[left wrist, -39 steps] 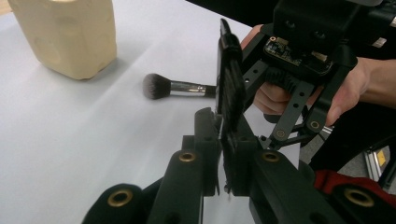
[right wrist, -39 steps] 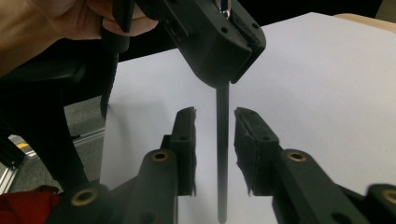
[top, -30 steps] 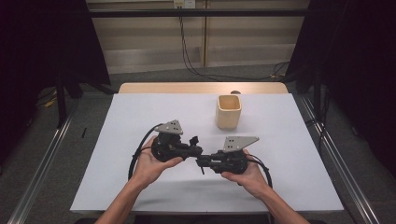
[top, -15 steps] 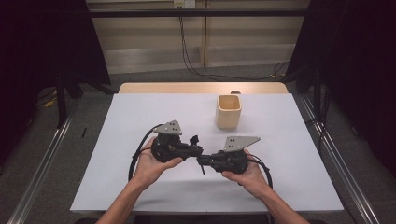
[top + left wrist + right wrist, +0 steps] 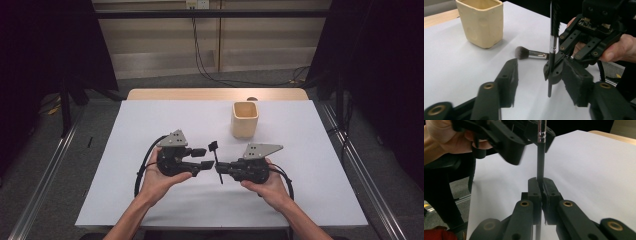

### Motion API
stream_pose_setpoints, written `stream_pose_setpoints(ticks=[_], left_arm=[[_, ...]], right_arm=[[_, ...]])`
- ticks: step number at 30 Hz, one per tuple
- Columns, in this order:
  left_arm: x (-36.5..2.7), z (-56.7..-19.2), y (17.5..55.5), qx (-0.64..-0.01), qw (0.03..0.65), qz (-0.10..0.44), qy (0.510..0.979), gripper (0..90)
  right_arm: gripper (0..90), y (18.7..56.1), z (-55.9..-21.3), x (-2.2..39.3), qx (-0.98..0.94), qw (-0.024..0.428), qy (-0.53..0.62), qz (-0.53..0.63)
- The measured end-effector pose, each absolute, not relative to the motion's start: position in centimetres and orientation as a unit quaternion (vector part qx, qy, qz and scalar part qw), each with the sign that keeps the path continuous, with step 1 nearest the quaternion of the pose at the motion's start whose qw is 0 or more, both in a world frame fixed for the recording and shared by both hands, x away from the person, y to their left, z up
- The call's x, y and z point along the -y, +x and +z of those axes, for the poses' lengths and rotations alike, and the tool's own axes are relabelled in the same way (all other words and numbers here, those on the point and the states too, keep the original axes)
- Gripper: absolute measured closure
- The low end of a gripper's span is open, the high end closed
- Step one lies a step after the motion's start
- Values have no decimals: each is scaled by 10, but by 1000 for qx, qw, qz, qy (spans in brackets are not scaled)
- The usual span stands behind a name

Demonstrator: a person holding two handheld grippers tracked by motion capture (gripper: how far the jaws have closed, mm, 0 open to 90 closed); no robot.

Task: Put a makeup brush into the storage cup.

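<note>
Since jaws opened, left gripper (image 5: 206, 159) off brush (image 5: 216, 161)

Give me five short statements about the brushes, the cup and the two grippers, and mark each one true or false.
1. The right gripper is shut on the black brush. True.
2. The left gripper clamps that brush too. False: its jaws have just been opening and stand apart on either side of it.
3. The black brush stands roughly upright. True.
4. The second brush stands in the cup. False: it lies on the white table cover.
5. The cup lies on its side. False: it stands upright.
</note>
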State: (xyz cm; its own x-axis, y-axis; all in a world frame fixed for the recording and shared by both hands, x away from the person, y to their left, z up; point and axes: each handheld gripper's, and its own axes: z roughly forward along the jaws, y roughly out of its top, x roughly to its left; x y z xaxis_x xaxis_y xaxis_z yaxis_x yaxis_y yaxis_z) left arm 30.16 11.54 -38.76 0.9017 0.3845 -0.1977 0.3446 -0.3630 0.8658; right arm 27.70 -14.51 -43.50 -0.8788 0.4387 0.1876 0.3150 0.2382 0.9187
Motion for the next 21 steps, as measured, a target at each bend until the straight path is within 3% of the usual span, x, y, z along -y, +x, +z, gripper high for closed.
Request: stream_pose_setpoints(ticks=[4, 21], left_arm=[[-120, -390, 301, -235, 519, 31, 821, 317], [-160, -399, 293, -270, 534, 78, 798, 100]], right_arm=[[865, 278, -434, 150, -782, 61, 245, 570], [866, 285, -425, 174, -766, 88, 274, 576]])
